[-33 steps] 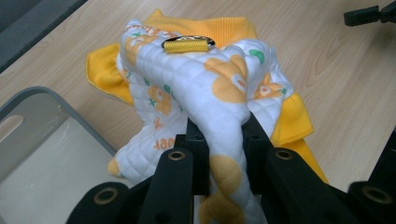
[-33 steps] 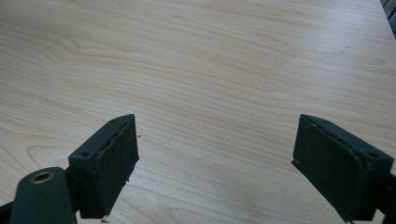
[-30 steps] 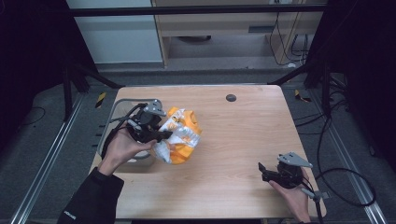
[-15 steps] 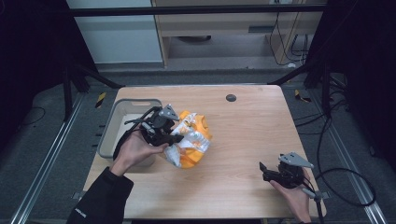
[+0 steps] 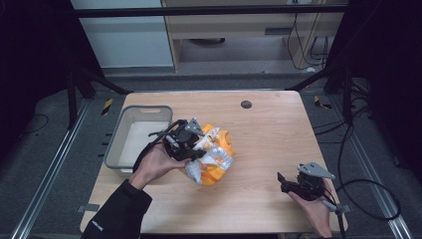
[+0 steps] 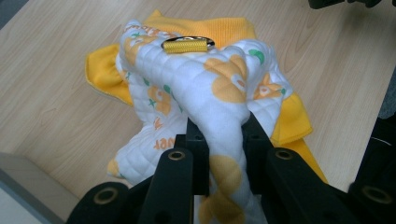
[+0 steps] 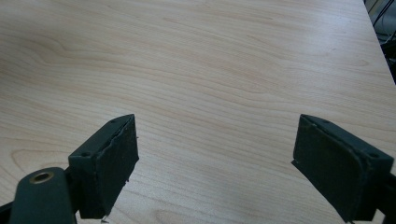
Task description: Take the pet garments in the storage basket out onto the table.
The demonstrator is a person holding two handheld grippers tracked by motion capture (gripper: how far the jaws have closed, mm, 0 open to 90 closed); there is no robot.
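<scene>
A small quilted garment (image 5: 214,157), white with orange prints and an orange lining, hangs bunched over the middle of the wooden table (image 5: 268,129). My left gripper (image 5: 196,153) is shut on a fold of it; in the left gripper view the white quilted cloth (image 6: 219,93) is pinched between the two black jaws, with a yellow loop and metal ring (image 6: 187,45) at the top. My right gripper (image 5: 282,183) rests near the table's front right, held by a hand, its jaws wide apart over bare wood (image 7: 215,79) with nothing between them.
A grey plastic bin (image 5: 119,142) stands at the table's left edge, just left of the held garment. A dark round hole (image 5: 246,104) sits in the tabletop towards the back. Cables trail off the right side near the right gripper.
My left gripper has carried the garment to the right and slightly towards the front, away from the bin. The right gripper has stayed where it was.
</scene>
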